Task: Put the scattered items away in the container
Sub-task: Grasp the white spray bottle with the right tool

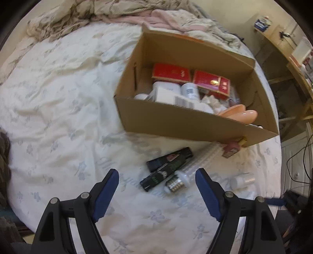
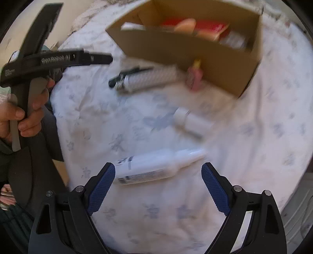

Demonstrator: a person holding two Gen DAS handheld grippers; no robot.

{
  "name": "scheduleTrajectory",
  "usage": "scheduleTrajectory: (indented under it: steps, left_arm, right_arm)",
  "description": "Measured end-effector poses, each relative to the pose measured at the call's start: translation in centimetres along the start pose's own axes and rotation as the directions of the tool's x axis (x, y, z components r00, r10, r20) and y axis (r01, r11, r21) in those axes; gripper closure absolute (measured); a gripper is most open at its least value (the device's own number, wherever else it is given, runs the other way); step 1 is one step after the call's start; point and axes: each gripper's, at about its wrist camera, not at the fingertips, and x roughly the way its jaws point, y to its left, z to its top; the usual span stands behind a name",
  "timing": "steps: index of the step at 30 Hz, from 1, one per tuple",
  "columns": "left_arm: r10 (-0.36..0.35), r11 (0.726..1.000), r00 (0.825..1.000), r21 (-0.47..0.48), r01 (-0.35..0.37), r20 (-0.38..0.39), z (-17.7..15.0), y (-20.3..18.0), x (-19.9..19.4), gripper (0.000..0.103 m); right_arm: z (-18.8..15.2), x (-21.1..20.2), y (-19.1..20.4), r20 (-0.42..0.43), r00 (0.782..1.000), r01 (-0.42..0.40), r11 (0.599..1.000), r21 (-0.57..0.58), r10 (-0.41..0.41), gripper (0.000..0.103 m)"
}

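A brown cardboard box [image 1: 187,121] stands on the bed, holding red packets, white bottles and peach-coloured pieces. In front of it lie two black tubes [image 1: 168,158], a screw-base bulb [image 1: 177,182] and a small pink bottle [image 1: 231,148] against the box wall. My left gripper [image 1: 157,178] hangs open just above the tubes and bulb, which lie between its blue pads without touching them. In the blurred right wrist view, my right gripper [image 2: 158,170] is open over a white bottle [image 2: 156,168] lying on its side. A smaller white bottle [image 2: 190,122] lies beyond it, with the box [image 2: 195,52] farther back.
The white flowered sheet [image 1: 58,117] covers the bed, with crumpled bedding [image 1: 97,11] at its far end. A wooden shelf unit [image 1: 289,58] stands to the right of the bed. A hand [image 2: 25,117] holds the other gripper's handle at the left of the right wrist view.
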Motion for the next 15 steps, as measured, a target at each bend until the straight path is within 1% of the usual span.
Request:
scheduleTrajectory:
  steps: [1,2,4,5,6,8,9,10,11,12,13,14,15]
  left_arm:
    - [0.0,1.0,1.0,-0.005,0.0,-0.01,-0.1,0.2,0.2,0.022]
    - [0.0,1.0,1.0,-0.008,0.0,-0.015,-0.1,0.2,0.3,0.022]
    - [0.004,1.0,1.0,-0.007,-0.004,-0.021,-0.1,0.1,0.4,0.022]
    - [0.007,1.0,1.0,-0.007,-0.007,-0.021,-0.1,0.1,0.5,0.022]
    - [0.008,1.0,1.0,-0.005,-0.008,-0.021,0.0,0.0,0.5,0.022]
    - [-0.001,1.0,1.0,0.001,0.001,-0.03,0.1,-0.2,0.7,0.022]
    - [-0.009,1.0,0.999,0.013,0.009,-0.04,0.0,-0.4,0.9,0.022]
    - [-0.012,1.0,0.999,0.026,0.013,-0.049,-0.1,-0.7,1.1,0.022]
    - [-0.022,0.999,0.998,0.048,0.024,-0.057,-0.2,-1.0,1.3,0.023]
    - [-0.03,0.997,0.998,0.062,0.034,-0.063,-0.4,-1.3,1.3,0.027]
    - [-0.041,0.995,0.997,0.084,0.047,-0.072,-0.6,-1.7,1.4,0.029]
    - [-0.049,0.992,0.996,0.111,0.058,-0.08,-0.8,-2.3,1.5,0.036]
    - [-0.055,0.989,0.995,0.136,0.066,-0.085,-0.9,-2.8,1.6,0.042]
  right_arm:
    - [0.0,0.5,-0.5,-0.018,0.999,-0.035,0.998,0.056,0.036,0.011]
    - [-0.1,1.3,-1.3,-0.045,0.995,-0.084,0.987,0.138,0.091,0.011]
    - [-0.5,3.0,-2.3,-0.067,0.977,-0.178,0.949,0.259,0.201,0.011]
    - [-0.6,3.9,-2.4,-0.078,0.974,-0.181,0.941,0.286,0.211,0.011]
    - [-0.6,4.4,-2.3,-0.077,0.978,-0.165,0.944,0.285,0.194,0.011]
    - [-0.1,4.7,-1.7,-0.045,0.988,-0.129,0.956,0.262,0.145,0.012]
    - [0.2,4.7,-1.4,-0.032,0.992,-0.108,0.964,0.242,0.119,0.017]
    - [0.4,4.6,-0.9,-0.022,0.997,-0.066,0.976,0.208,0.072,0.025]
    - [0.5,4.4,-0.5,-0.018,1.0,-0.016,0.987,0.163,0.02,0.039]
    - [0.3,4.2,-0.3,-0.012,1.0,-0.012,0.99,0.142,0.014,0.047]
    - [0.2,4.1,-0.3,-0.012,1.0,-0.027,0.99,0.137,0.029,0.051]
    - [0.0,3.9,-0.1,-0.019,0.999,-0.036,0.992,0.118,0.039,0.056]
    - [-0.1,3.7,0.2,-0.023,0.999,-0.043,0.995,0.088,0.045,0.058]
